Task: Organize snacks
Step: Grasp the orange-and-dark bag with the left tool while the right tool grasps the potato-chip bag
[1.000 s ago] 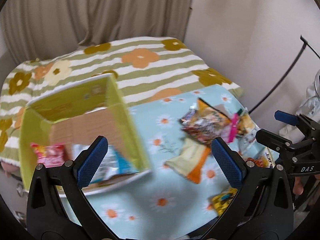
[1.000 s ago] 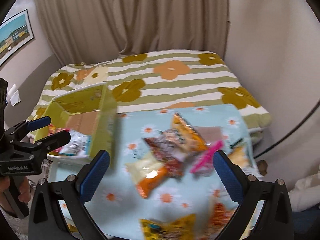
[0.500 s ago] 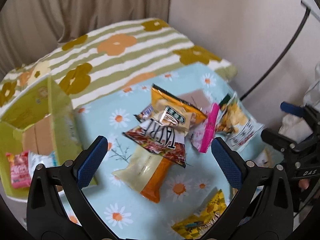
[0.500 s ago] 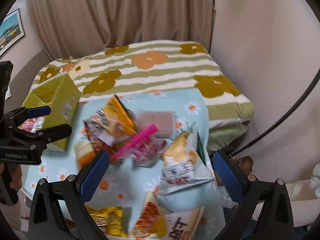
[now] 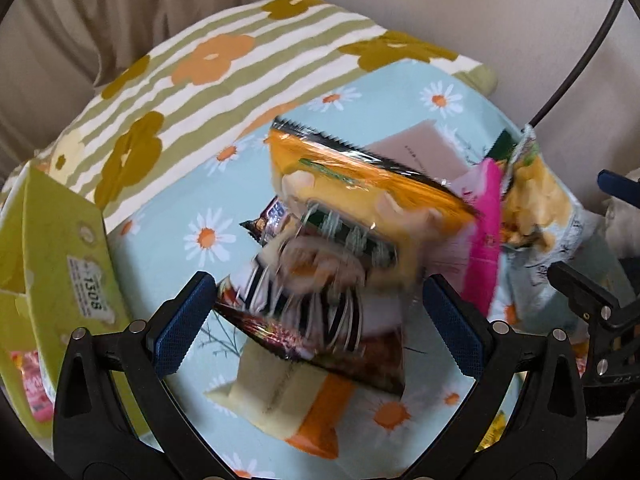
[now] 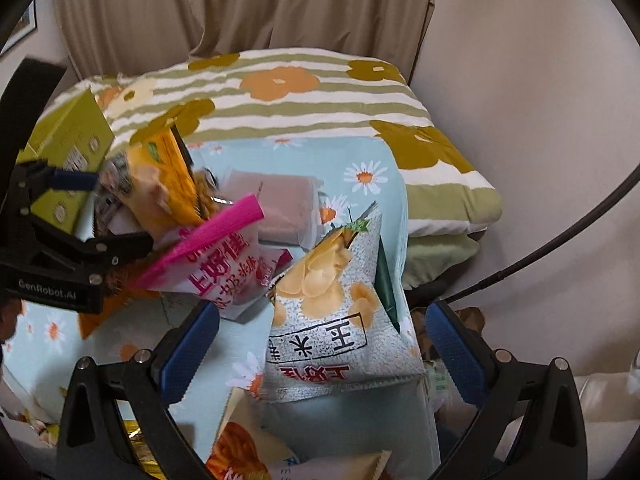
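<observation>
Beige curtain (image 6: pixel 240 12), pale wall (image 6: pixel 520 80), perhaps bedding (image 6: pixel 304 92).

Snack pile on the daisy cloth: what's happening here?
A person holds two grippers, both open and empty. The left gripper hovers over a dark striped snack packet in the heap; the right gripper frames a silver chip bag. The yellow-green cardboard box sits to the left, a pink packet inside.

Daisy cloth (image 5: pixel 208 184) under snack packets (image 5: pixel 360 184)
</observation>
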Demonstrator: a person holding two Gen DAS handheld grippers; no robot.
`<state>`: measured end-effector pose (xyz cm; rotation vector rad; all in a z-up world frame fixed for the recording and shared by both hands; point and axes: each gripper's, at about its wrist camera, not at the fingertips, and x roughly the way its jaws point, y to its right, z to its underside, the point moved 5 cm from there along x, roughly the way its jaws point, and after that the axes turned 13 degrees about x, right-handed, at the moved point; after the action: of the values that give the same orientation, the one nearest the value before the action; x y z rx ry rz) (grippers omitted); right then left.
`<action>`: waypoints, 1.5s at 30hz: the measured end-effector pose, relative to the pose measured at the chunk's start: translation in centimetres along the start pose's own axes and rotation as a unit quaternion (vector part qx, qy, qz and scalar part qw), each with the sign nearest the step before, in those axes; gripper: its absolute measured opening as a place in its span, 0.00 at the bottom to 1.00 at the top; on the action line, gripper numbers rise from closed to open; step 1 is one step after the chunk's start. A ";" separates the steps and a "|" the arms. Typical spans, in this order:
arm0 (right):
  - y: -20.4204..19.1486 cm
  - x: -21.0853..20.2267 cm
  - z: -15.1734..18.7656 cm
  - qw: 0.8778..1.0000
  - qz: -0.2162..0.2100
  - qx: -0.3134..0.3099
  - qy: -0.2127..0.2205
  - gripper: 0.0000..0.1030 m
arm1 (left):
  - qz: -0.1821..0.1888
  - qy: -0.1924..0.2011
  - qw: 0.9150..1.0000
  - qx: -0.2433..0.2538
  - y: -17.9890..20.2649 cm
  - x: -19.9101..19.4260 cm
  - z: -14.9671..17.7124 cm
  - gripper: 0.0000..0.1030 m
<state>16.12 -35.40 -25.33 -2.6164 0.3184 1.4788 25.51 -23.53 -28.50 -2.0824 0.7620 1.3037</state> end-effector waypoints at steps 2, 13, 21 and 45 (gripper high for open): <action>-0.2 0.4 0.2 1.000 0.013 -0.010 0.000 1.00 | 0.006 -0.005 1.000 0.003 -0.1 0.8 -0.1 0.99; -0.7 1.9 0.8 0.998 0.057 -0.039 -0.001 1.00 | -0.009 -0.001 0.998 0.058 0.1 2.2 -0.8 0.98; -0.8 2.5 0.8 0.997 0.069 -0.043 -0.002 1.00 | 0.003 -0.001 0.998 0.069 -0.7 2.0 -0.9 0.80; -1.5 3.0 1.3 0.995 0.060 -0.074 -0.008 0.52 | -0.009 0.022 1.000 0.009 -2.6 -2.1 -0.2 0.74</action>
<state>16.92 -34.02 -28.55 -2.7424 0.3852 1.6190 26.76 -21.58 -26.11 -2.1064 0.7691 1.2400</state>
